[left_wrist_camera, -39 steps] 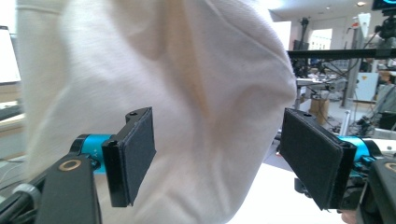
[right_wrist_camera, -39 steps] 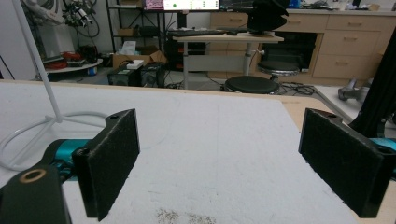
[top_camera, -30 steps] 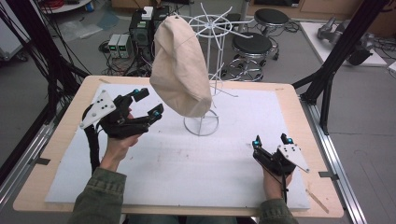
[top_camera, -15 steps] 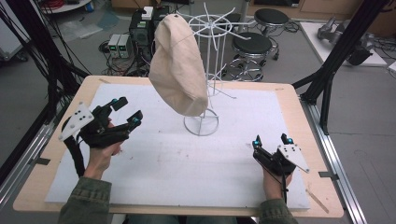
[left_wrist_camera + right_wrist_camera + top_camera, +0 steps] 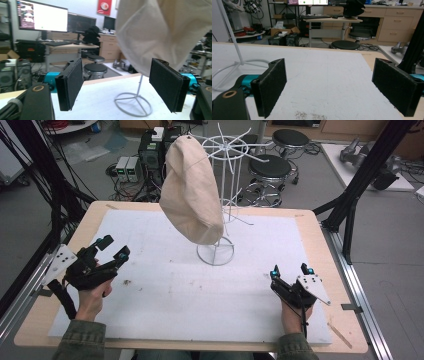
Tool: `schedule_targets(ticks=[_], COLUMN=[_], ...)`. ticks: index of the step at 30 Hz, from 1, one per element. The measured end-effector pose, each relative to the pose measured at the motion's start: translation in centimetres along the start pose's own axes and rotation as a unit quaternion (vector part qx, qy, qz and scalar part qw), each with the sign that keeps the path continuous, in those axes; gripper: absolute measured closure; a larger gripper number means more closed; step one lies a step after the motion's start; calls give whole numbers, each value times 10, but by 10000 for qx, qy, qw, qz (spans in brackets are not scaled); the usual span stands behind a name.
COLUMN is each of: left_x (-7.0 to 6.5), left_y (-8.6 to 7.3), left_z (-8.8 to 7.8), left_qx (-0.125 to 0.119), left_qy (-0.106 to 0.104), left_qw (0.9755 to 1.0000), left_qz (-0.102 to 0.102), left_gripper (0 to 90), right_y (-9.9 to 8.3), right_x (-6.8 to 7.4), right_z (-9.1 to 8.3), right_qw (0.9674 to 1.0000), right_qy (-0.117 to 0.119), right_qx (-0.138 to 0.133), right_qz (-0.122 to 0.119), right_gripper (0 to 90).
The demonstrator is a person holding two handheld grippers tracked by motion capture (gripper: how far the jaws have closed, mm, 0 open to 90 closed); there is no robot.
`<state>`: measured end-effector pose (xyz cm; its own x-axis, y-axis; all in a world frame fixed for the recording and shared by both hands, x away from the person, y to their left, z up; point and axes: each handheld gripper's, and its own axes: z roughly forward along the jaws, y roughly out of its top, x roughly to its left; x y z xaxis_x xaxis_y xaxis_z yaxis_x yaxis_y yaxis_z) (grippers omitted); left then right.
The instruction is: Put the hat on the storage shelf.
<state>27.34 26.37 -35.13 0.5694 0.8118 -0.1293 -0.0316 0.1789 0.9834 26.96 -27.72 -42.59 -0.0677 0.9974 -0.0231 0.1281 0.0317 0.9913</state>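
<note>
A beige cloth hat [image 5: 192, 190] hangs from the top ring of a white wire stand [image 5: 220, 195], draped down one side with its rounded crown low, clear of the surface. The stand rests upright on its round wire base near the surface's middle.

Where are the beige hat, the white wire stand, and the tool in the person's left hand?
beige hat [image 5: 192, 195], high view, middle of its cloth crown.
white wire stand [image 5: 215, 254], high view, round base ring.
left tool [image 5: 112, 252], high view, midway between its open fingertips.
</note>
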Motion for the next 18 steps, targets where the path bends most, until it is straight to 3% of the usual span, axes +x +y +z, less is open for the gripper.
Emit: schedule_targets(ticks=[9, 14, 18], left_x=[12, 19, 22], left_y=[-12, -22, -24], left_z=[-19, -32, -36], left_qx=[62, -160, -142], left_qy=[375, 710, 845], left_qw=[9993, 9973, 9963], left_qz=[46, -110, -107], left_gripper=[273, 278, 278], right_y=[0, 0, 0], right_x=[1, 3, 3], right_z=[-1, -1, -3], right_qw=[10000, 10000, 10000], right_qy=[-4, 24, 48], right_qx=[16, 20, 34], right_qz=[-4, -29, 0], right_gripper=[113, 113, 113])
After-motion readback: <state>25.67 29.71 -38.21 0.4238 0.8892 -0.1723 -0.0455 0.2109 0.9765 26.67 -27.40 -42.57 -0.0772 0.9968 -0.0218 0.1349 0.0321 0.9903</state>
